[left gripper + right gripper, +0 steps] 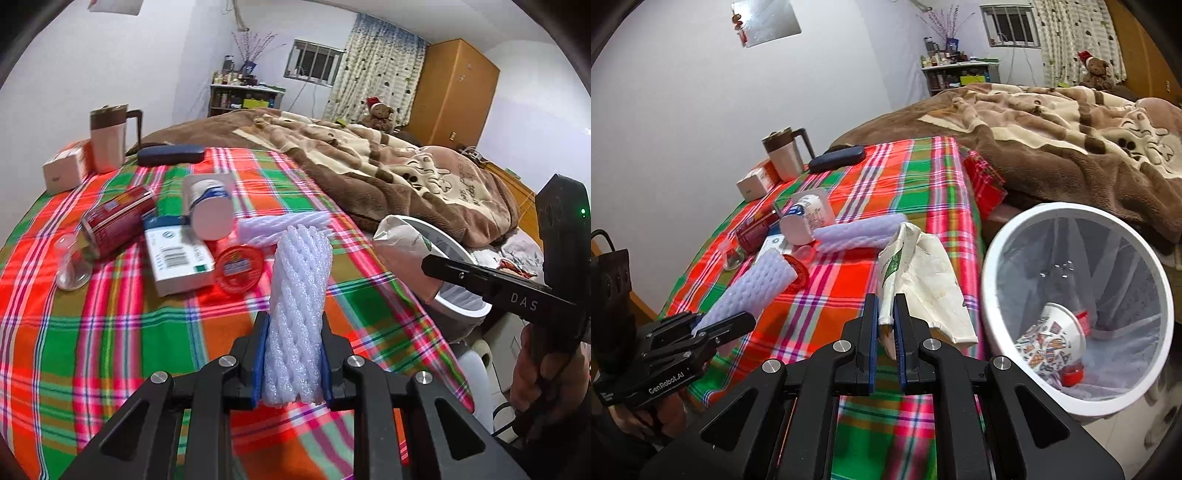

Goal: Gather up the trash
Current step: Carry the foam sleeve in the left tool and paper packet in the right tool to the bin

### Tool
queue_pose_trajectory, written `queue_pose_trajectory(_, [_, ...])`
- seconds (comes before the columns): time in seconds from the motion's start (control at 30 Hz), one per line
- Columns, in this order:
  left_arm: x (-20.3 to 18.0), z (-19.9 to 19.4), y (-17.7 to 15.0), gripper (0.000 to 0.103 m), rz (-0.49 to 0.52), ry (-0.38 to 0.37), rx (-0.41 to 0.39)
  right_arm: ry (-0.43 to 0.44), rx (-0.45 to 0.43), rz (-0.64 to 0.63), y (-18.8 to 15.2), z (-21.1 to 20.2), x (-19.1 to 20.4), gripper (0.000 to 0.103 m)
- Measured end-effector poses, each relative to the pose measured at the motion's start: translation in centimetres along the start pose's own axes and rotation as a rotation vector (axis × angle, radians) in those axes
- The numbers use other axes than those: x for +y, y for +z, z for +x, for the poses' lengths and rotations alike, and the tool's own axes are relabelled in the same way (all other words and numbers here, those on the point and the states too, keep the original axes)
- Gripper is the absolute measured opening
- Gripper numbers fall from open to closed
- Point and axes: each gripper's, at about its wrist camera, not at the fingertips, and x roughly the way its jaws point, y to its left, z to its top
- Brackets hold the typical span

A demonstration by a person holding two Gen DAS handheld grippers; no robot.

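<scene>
A plaid tablecloth (871,184) covers the table beside the bed, and just off its right edge stands a white wastebasket (993,258) with a printed paper cup (1049,339) lying inside. The right gripper (885,325) is pinched on a crumpled white paper bag (923,273), holding it above the table edge beside the basket rim. The left gripper (291,354) is clamped on a white foam net sleeve (299,288) lifted above the cloth, with a second foam sleeve (280,225), a red can (118,218) and a red lid (238,267) lying beyond it.
</scene>
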Motion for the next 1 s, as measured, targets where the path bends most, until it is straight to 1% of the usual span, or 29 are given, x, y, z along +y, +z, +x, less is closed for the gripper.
queue_pose_trajectory(0.5, [-5.2,2.8,2.0,0.024,0.089,-0.086,0.007,-0.086,-0.043,0.095,-0.6,-2.2,-4.4,0.008])
queue_pose_trajectory(1.0, [-9.2,4.9,4.1,0.024,0.137,-0.149,0.012,-0.152,-0.080,0.169,-1.0,-4.1,-8.1,0.008])
